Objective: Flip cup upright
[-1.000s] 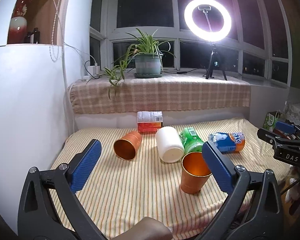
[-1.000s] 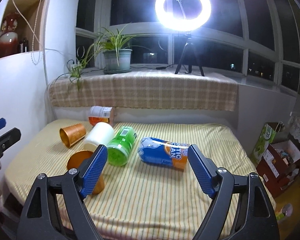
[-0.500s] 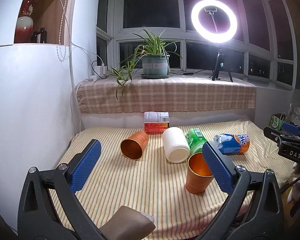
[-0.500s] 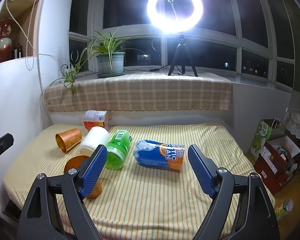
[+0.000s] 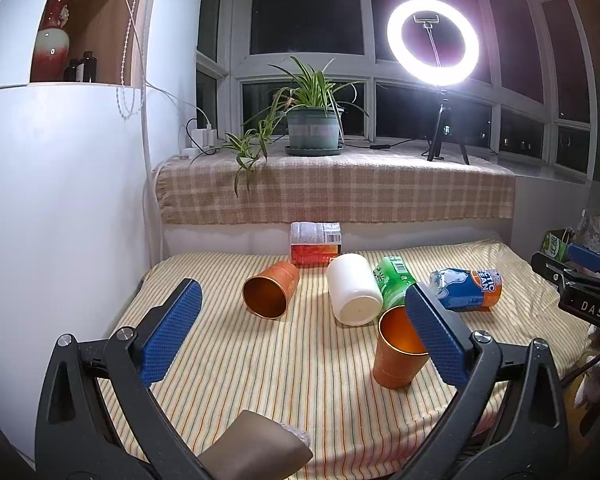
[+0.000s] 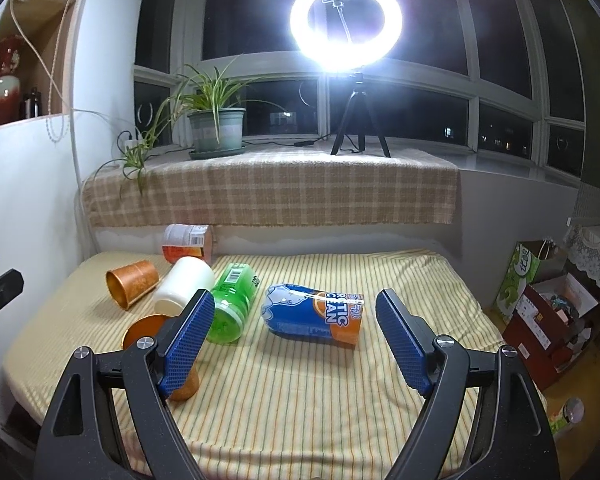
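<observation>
An orange cup (image 5: 396,354) stands upright on the striped bed near its front edge; in the right wrist view it (image 6: 144,330) is partly hidden behind my left finger. A second orange cup (image 5: 270,294) (image 6: 130,282) lies on its side, mouth toward me. A white cup (image 5: 354,294) (image 6: 184,286) also lies on its side, bottom toward me. My left gripper (image 5: 300,328) is open and empty, held back from the bed. My right gripper (image 6: 296,338) is open and empty, above the bed's front.
A green bottle (image 6: 234,306), a blue and orange can (image 6: 314,314) and a red-labelled jar (image 5: 315,242) lie on the bed (image 5: 300,384). A plant (image 5: 312,120) and ring light (image 5: 432,42) stand on the windowsill. Boxes (image 6: 548,308) sit on the floor at the right.
Both grippers have drawn back and away from the bed, so the objects look smaller. The upright orange cup stays standing. Both grippers stay open.
</observation>
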Motion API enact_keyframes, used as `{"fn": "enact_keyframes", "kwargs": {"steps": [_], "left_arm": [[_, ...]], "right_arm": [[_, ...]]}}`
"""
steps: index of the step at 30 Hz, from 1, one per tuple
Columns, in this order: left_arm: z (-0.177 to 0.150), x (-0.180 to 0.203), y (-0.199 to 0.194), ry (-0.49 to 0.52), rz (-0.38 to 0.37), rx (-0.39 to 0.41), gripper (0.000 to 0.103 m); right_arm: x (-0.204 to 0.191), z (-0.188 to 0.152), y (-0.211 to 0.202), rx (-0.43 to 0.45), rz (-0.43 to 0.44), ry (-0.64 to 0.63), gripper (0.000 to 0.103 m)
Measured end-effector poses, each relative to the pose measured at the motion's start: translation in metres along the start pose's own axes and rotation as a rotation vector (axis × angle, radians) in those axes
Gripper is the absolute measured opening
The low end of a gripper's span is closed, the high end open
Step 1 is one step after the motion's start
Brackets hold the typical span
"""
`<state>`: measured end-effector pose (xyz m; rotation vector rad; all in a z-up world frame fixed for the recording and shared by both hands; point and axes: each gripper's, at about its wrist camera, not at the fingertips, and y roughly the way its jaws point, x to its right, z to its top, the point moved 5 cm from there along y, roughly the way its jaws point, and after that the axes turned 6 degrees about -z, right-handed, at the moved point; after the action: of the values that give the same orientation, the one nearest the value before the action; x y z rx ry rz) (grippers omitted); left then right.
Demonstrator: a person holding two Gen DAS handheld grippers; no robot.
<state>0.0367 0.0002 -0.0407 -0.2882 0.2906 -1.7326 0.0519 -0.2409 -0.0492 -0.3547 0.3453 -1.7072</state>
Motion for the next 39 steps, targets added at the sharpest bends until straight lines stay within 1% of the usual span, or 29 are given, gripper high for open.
{"fn": "enact_keyframes", "kwargs": {"steps": [39], "left_arm": [[-0.0064,-0.0085,0.0073,0.0,0.005,-0.003,0.103]], "right_arm": [[0.0017,-0.0052,0.0096,-0.016,-0.006,0.0,0.083]]}}
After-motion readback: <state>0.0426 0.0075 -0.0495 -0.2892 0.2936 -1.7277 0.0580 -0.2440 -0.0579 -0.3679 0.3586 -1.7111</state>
